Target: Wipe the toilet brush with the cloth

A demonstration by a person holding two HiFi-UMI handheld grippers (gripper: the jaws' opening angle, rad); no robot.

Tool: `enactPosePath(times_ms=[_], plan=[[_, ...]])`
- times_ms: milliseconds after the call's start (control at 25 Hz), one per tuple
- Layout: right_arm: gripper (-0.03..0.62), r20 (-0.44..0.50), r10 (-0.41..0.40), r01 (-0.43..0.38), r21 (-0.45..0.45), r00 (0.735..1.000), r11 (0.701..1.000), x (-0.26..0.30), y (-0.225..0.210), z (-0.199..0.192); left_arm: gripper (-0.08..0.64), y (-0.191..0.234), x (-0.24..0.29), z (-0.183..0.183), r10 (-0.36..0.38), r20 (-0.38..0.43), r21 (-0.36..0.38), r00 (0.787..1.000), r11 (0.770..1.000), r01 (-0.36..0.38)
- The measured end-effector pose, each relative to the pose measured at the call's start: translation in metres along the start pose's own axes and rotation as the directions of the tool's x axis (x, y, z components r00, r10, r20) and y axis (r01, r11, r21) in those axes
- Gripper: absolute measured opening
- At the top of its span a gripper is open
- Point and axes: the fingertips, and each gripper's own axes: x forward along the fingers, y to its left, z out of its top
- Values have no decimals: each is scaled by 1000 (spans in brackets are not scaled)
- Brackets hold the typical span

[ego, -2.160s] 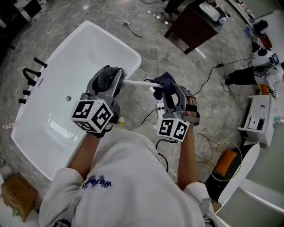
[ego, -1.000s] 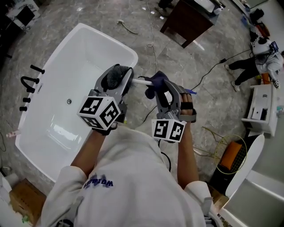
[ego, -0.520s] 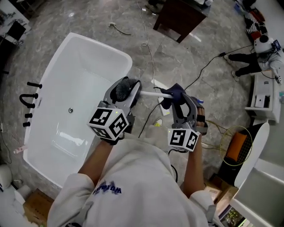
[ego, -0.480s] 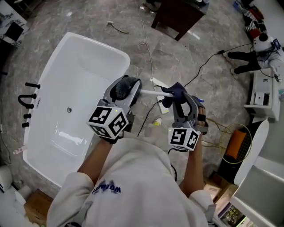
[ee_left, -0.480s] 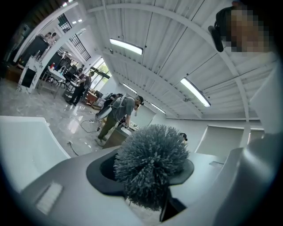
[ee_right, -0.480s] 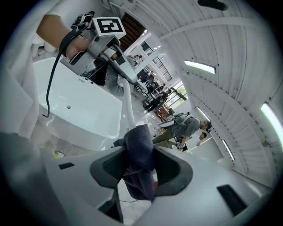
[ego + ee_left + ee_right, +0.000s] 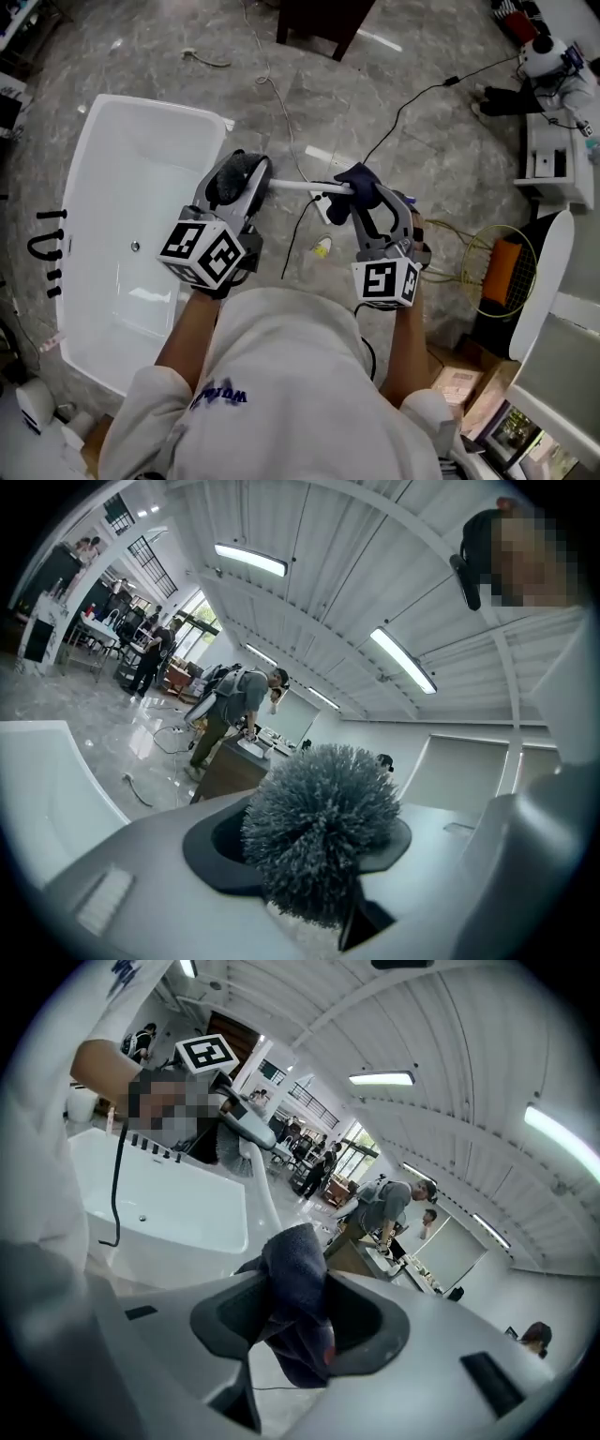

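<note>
Grey-bristled toilet brush (image 7: 228, 178) is clenched steady in left gripper (image 7: 236, 190) fingers so right gripper (image 7: 364, 199) fingers, grasping dark-blue cloth (image 7: 354, 178), can wipe its white handle (image 7: 295, 186).

Right gripper (image 7: 292, 1327) fills the foreground, and the dark blue cloth (image 7: 292, 1288) is bunched between its jaws, both pads pressing on it, though they have just eased a touch wider. Off to the left sits the white bathtub (image 7: 192, 1206), with a black cable (image 7: 117, 1180) dangling in front of it. Up top, the left gripper (image 7: 246, 1124) with its marker cube. Far back, a person in a grey shirt (image 7: 386, 1204) bends over a dark cabinet (more people stand beyond, too small to make out).
</note>
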Motion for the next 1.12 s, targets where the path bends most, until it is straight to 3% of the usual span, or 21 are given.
enactPosePath(times_ms=[280, 440, 600, 720, 840, 1120], plan=[[176, 23, 2, -2, -3, 1000, 1000, -5, -43, -61, 202, -40, 34, -11, 51, -8, 46, 999, 998, -50], [172, 41, 15, -15, -1, 999, 1000, -1, -58, -82, 202, -40, 39, -16, 92, 16, 24, 996, 995, -93], [169, 112, 64, -77, 113, 992, 991, -4, -74, -99, 202, -46, 44, -28, 120, 41, -7, 992, 993, -120], [161, 160, 94, -116, 139, 983, 983, -9, -81, -108, 202, -50, 48, -37, 135, 56, -27, 989, 991, -134], [99, 226, 100, -149, 208, 969, 967, -13, -89, -113, 202, -49, 53, -44, 140, 67, -56, 988, 989, -136], [78, 125, 8, -44, 282, 992, 958, -30, -124, -167, 202, -68, 74, -63, 106, 72, -83, 992, 992, -100]])
